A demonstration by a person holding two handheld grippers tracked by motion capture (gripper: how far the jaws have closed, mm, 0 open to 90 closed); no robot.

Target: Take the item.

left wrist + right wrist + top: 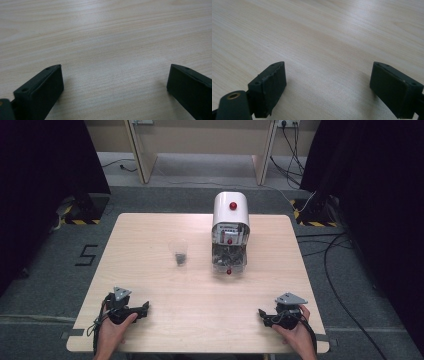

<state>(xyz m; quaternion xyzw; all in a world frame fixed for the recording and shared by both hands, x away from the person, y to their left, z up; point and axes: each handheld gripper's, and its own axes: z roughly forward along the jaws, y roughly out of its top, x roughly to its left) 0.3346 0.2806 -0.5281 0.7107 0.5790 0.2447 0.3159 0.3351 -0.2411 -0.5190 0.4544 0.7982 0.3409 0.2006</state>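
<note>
The clear plastic cup [179, 252], holding a little dark material at its bottom, stands upright on the wooden table [150, 280] near its centre, just left of the white machine [230, 232] with the red knob. The cup lies well apart from both of your tools, beyond and between them. Your left gripper [146, 307] rests at the near left of the table; in the left gripper view its jaws stand wide apart over bare wood, grasping nothing [113, 80]. Your right gripper [261, 312] rests at the near right, its jaws likewise spread wide and empty in the right gripper view [328, 80]. Each gripper points inward, toward the table's middle.
</note>
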